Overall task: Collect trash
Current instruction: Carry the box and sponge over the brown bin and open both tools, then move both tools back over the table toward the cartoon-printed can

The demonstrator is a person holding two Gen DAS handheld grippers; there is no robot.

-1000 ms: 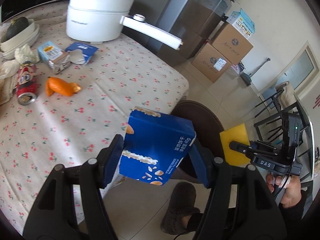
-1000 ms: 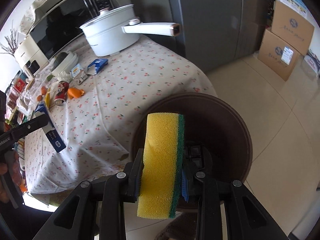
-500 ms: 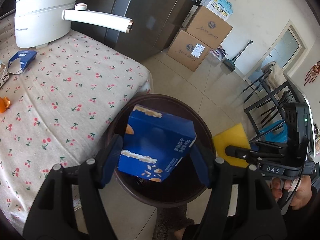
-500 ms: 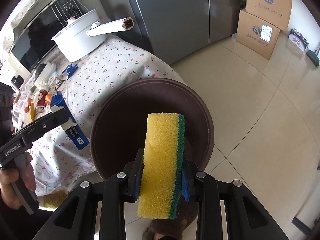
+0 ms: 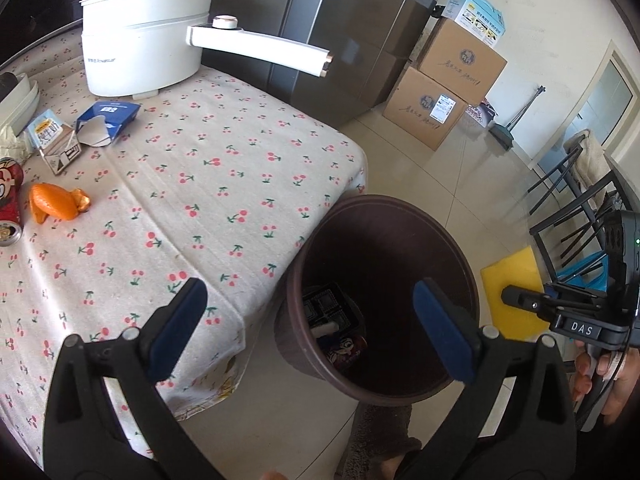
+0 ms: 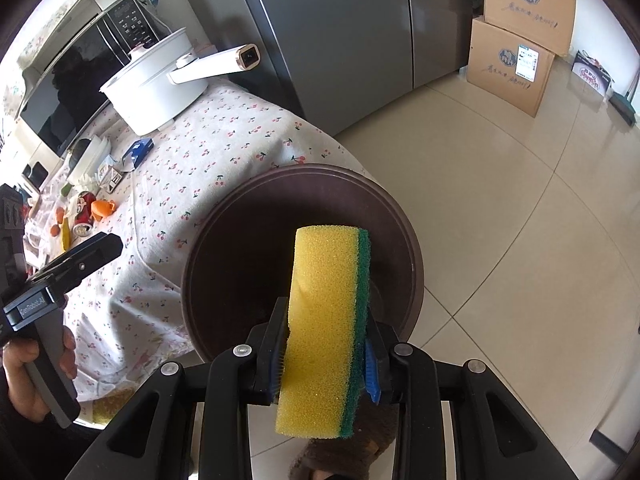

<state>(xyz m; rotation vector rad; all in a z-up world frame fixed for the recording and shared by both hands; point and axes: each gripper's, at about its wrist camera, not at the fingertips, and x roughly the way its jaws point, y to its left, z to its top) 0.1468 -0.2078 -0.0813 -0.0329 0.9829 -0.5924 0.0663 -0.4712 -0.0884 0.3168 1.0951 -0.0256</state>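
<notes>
left gripper: jaws spread wide | right gripper: jaws clamped

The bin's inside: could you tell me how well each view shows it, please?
Left wrist: the bin is dim inside, yet trash shows at its bottom; fisheye bends the fridge edges. Right wrist: the sponge blocks much of the dark interior.

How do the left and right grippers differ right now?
The left gripper has its jaws spread wide and holds nothing; the right gripper is clamped on a yellow-green sponge. The left sits between the cherry-print tablecloth and the brown trash bin; the right is over the bin. Both have black frames and blue pads.
</notes>
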